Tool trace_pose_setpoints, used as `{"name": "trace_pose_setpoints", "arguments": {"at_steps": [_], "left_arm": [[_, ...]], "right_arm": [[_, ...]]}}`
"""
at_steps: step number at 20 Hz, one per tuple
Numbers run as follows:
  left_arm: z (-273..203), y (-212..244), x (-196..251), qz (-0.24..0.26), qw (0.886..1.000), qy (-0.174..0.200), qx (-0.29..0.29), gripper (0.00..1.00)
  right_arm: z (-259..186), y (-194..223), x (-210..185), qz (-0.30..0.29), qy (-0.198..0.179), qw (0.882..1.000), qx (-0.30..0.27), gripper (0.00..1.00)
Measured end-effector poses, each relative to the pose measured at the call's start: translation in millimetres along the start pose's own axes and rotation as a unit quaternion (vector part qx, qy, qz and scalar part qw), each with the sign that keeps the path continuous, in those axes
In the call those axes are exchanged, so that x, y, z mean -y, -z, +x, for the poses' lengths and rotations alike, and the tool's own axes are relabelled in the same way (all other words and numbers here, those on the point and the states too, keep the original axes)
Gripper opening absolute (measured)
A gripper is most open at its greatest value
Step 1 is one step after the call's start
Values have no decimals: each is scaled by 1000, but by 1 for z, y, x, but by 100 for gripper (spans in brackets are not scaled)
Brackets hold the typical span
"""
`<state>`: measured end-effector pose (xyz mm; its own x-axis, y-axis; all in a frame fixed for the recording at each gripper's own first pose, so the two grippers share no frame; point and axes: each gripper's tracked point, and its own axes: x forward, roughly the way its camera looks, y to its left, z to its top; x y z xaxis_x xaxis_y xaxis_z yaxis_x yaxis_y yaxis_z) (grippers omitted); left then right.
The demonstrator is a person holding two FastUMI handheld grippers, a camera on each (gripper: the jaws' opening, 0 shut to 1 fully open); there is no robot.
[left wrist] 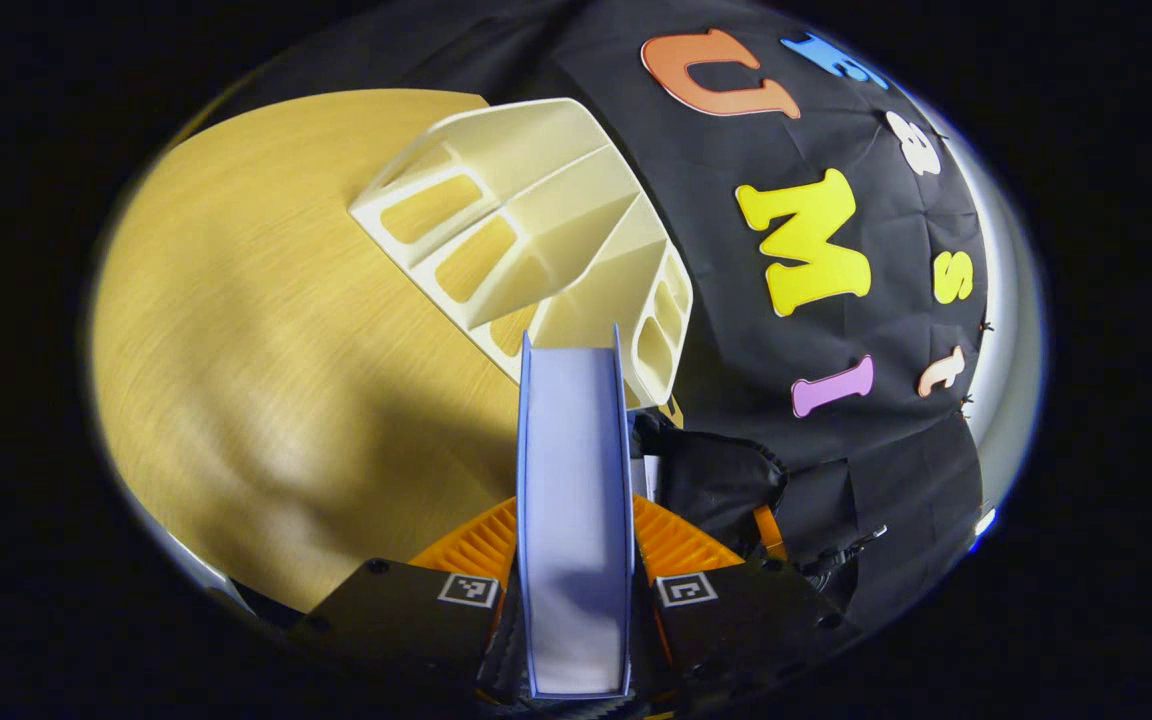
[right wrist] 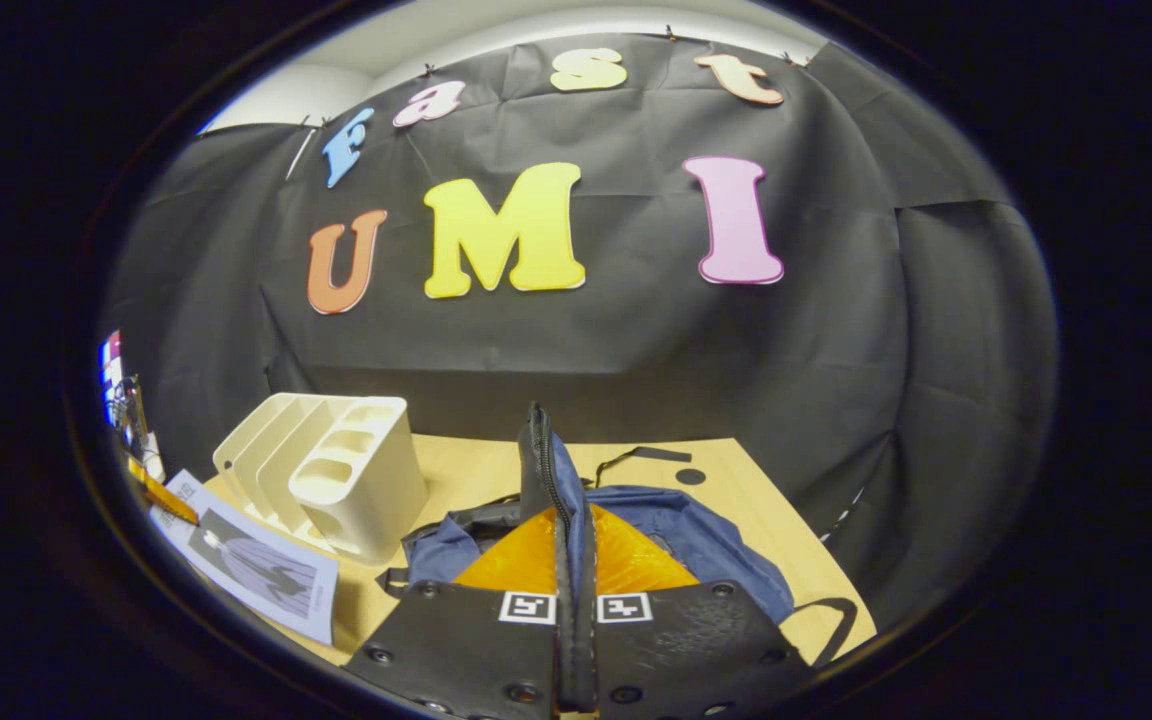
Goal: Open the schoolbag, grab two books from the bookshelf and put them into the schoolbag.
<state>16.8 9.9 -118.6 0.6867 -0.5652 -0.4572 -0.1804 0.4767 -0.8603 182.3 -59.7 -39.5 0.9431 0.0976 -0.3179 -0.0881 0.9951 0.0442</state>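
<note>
My left gripper (left wrist: 576,530) is shut on a book (left wrist: 576,450) with blue covers and white pages, held edge-on and pointing toward the cream bookshelf (left wrist: 536,220), whose slots look empty. Dark fabric (left wrist: 721,480), which seems to be the schoolbag, lies just right of the book. In the right gripper view, my right gripper (right wrist: 566,550) is shut on the zipper edge (right wrist: 539,450) of the blue schoolbag (right wrist: 686,530) and holds it lifted upright. The bookshelf (right wrist: 336,470) stands to the left of the bag.
The wooden table (left wrist: 256,330) is bare to the left of the bookshelf. A white-covered book with a grey picture (right wrist: 256,570) shows low beside the bookshelf's left side. A black strap (right wrist: 636,455) trails behind the bag. The booth wall closes off the back.
</note>
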Motion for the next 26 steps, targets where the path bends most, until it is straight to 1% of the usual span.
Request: {"name": "trace_pose_setpoints", "arguments": {"at_steps": [1,3,5,7,13,14,16,18,20,22,24,26], "left_arm": [[8,4,6,-6,1000,11,-8,43],[25,6,26,-15,999,48,-9,43],[41,13,52,-32,995,94,-18,42],[61,20,73,-46,990,128,-29,43],[122,37,107,-59,983,171,-41,43],[130,36,110,-56,983,173,-37,43],[149,32,105,-44,986,161,-14,43],[163,30,99,-21,990,140,7,43],[176,38,90,8,994,112,17,43],[180,46,93,13,993,113,17,43],[190,58,96,35,994,104,27,43],[199,69,102,46,993,105,41,43]], "right_arm": [[1,-4,2,-3,2,1000,2,0],[-1,-14,4,-10,3,1000,16,0],[1,-21,8,-11,5,1000,26,0],[4,-25,9,-2,0,1000,29,0],[6,-39,15,0,-10,999,46,0],[5,-42,16,4,-12,999,52,0],[4,-42,17,9,-17,998,54,0],[2,-44,18,15,-23,998,58,0],[2,-45,16,17,-30,998,58,0],[0,-47,11,20,-40,997,61,0],[-2,-50,6,22,-50,996,65,0],[-3,-52,4,19,-56,996,68,0]]}}
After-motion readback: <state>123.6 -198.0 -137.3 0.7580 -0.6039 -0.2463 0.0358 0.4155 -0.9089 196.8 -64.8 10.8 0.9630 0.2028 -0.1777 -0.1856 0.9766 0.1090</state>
